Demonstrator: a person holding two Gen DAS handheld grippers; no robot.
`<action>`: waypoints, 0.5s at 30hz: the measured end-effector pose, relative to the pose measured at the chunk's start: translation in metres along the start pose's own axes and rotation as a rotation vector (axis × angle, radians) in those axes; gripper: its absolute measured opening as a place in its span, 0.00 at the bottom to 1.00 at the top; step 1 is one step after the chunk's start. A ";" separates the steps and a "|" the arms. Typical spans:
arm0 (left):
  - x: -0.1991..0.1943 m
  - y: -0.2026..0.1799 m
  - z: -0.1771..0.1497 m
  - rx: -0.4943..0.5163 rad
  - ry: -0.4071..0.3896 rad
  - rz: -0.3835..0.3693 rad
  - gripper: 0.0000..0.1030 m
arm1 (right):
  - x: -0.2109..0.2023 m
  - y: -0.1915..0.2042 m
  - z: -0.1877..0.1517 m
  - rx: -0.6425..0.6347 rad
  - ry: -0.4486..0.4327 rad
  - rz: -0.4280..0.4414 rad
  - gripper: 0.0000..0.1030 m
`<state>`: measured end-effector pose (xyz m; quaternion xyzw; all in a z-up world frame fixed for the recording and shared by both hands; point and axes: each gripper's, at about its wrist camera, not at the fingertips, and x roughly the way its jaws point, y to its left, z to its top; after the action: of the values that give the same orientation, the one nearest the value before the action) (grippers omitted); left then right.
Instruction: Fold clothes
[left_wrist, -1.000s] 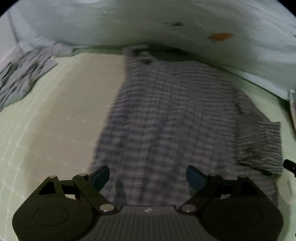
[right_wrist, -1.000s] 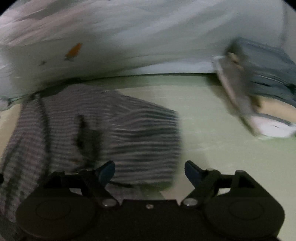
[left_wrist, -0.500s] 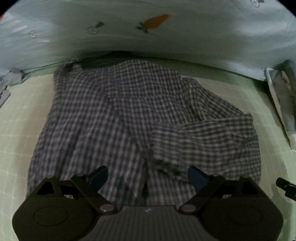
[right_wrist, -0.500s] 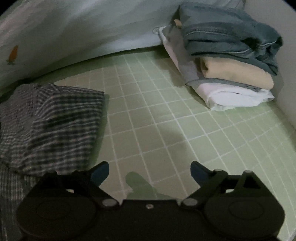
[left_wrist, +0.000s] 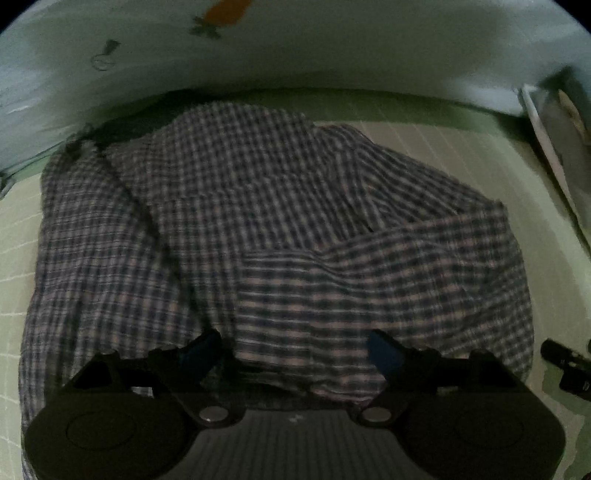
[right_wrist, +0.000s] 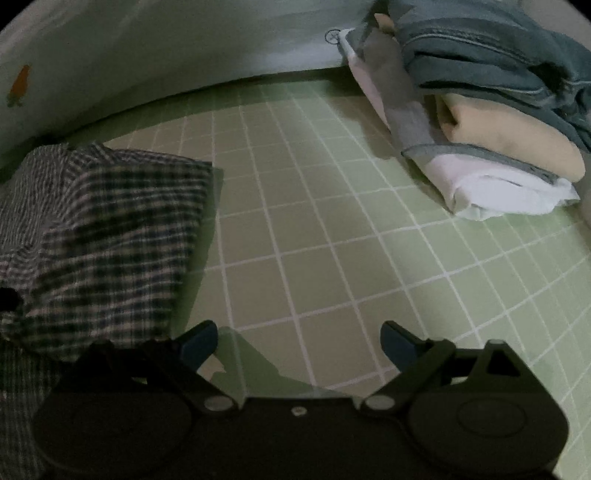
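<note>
Left gripper (left_wrist: 293, 349) right over checked shirt (left_wrist: 258, 206), wide jaws closing, nothing pinched. Right gripper (right_wrist: 298, 341) beside it, spread.

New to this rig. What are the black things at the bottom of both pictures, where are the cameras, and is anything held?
No robot arm: a person carries a two-finger tool in each hand, each with a fisheye camera looking along its fingers. The black shapes are those tools. The left tool hangs over a checked shirt lying partly folded on a green grid mat; its jaws are closing, with shirt cloth below them, not pinched. The right tool is open over bare mat, the shirt's edge to its left. A stack of folded clothes sits at the far right. Nothing is held.
</note>
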<state>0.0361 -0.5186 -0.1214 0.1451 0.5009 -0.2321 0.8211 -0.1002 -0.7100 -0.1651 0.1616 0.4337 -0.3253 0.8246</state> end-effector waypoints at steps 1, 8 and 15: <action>0.002 -0.001 -0.001 0.003 0.005 0.000 0.84 | 0.000 0.000 0.000 0.003 0.001 0.000 0.93; 0.010 0.000 -0.008 -0.023 0.022 -0.015 0.72 | -0.004 0.000 -0.003 -0.011 0.008 -0.013 0.93; 0.000 0.009 -0.010 -0.065 -0.031 -0.070 0.13 | -0.016 0.008 -0.006 -0.068 -0.015 -0.029 0.93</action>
<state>0.0333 -0.5063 -0.1259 0.0970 0.5003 -0.2466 0.8243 -0.1046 -0.6945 -0.1559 0.1247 0.4405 -0.3237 0.8280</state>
